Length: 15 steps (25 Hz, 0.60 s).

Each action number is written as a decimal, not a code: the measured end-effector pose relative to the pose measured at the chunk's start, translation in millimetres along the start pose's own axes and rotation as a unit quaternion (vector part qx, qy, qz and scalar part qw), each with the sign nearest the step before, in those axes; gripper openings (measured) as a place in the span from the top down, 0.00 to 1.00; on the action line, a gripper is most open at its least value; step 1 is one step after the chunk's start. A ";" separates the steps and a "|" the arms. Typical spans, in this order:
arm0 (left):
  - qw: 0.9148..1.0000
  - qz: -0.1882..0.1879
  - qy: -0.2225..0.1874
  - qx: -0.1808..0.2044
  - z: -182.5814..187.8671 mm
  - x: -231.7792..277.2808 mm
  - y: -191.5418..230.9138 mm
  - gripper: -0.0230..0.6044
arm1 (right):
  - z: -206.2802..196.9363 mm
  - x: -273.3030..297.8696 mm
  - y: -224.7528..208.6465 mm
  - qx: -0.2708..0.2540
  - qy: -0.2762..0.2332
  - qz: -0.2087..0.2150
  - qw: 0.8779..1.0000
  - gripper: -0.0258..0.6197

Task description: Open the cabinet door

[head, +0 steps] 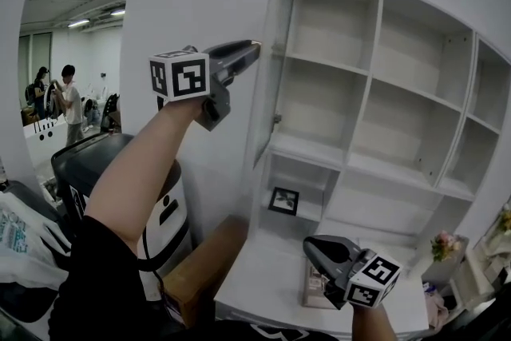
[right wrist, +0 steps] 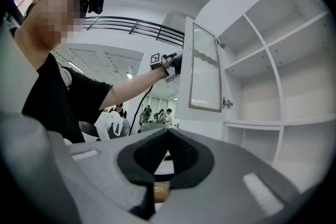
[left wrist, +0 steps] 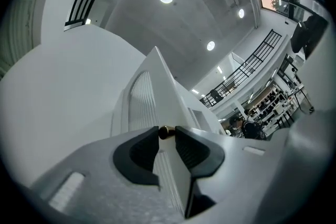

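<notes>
Shelving fills the right of the head view: a white cabinet (head: 374,52) of open compartments, bare but for a black-and-white marker card (head: 283,200) standing in a low one. Its door (head: 274,60) is swung well out from the top left compartment and stands nearly edge-on to the head camera. The right gripper view shows the door's ribbed, translucent panel (right wrist: 205,68) and the hinges on its cabinet side.

An outstretched bare arm carries the left gripper (head: 254,46) up to the door's free edge, tilted a little upward. In the left gripper view that edge (left wrist: 157,81) runs straight between the two dark pads. The left gripper (left wrist: 167,135) has its jaws only part way apart, and their tips sit against either side of a small brass knob (left wrist: 165,131) on the door, gripping it.

The right gripper (head: 310,247) hangs low over the white tabletop (head: 263,267), well apart from the door. Its own view shows the right gripper (right wrist: 168,131) with its pads pressed together at the tips and nothing between them.
</notes>
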<state>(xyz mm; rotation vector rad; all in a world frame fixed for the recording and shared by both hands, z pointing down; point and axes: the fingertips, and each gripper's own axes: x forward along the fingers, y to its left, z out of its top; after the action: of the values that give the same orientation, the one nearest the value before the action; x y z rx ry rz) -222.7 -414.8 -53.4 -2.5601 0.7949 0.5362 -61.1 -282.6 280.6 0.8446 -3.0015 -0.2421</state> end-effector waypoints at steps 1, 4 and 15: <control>1.000 0.005 0.000 -0.001 1.0 -4.3 4.2 0.81 | -1.5 1.7 1.8 0.002 0.000 0.002 1.000 0.96; 0.999 0.027 -0.012 -0.019 9.3 -17.8 15.3 0.83 | -2.2 5.3 6.9 0.004 -0.004 0.009 1.000 0.96; 0.997 0.065 -0.003 0.048 30.7 -65.8 -61.9 0.84 | 11.2 -13.0 28.4 -0.007 -0.021 0.053 0.998 0.96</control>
<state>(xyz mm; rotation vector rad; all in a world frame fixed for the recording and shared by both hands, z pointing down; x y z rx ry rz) -243.1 -323.9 -32.3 -2.4313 0.9659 0.5314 -65.4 -250.3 274.2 0.6861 -3.0667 -0.2821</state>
